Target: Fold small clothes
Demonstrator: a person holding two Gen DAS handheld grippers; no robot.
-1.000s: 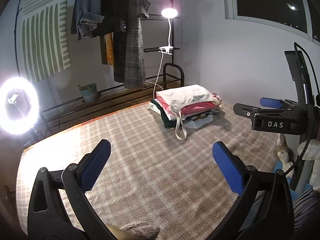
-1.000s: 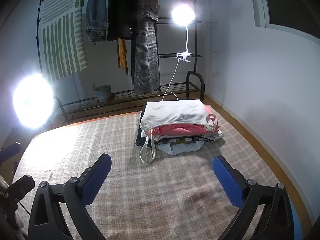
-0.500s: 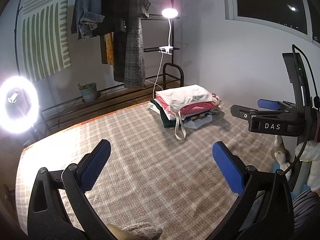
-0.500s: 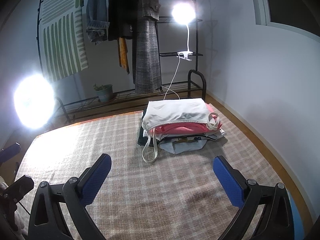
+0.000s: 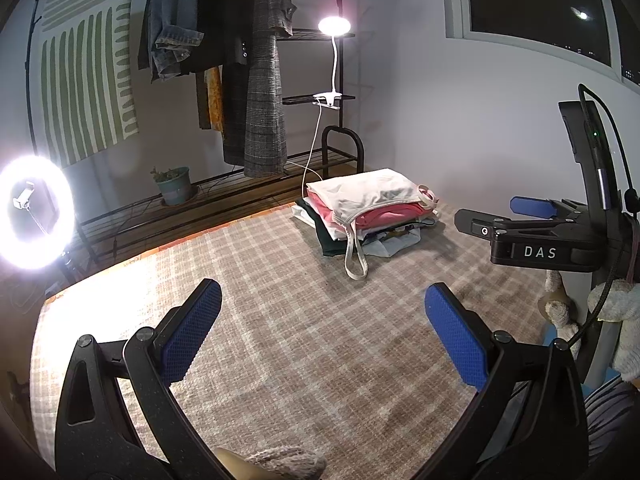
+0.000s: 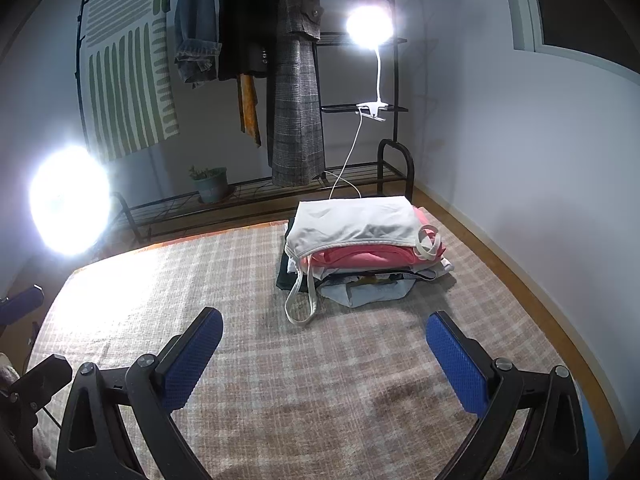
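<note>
A stack of folded clothes [image 5: 368, 208] sits at the far side of the checked rug [image 5: 280, 340], a white top uppermost over a pink one, with a white strap hanging onto the rug. It also shows in the right wrist view [image 6: 360, 240]. My left gripper [image 5: 324, 336] is open and empty, held above the rug well short of the stack. My right gripper [image 6: 324, 344] is open and empty, also short of the stack; it shows from the side in the left wrist view [image 5: 500, 216].
A clothes rack [image 6: 280, 80] with hanging garments and a clip lamp [image 6: 368, 28] stands behind the rug. A ring light [image 5: 32, 212] glares at the left. A potted plant [image 6: 210, 184] sits on the low shelf. Wall [image 6: 540, 160] runs along the right.
Both grippers stay open and have shifted only slightly; the stack of clothes has not moved.
</note>
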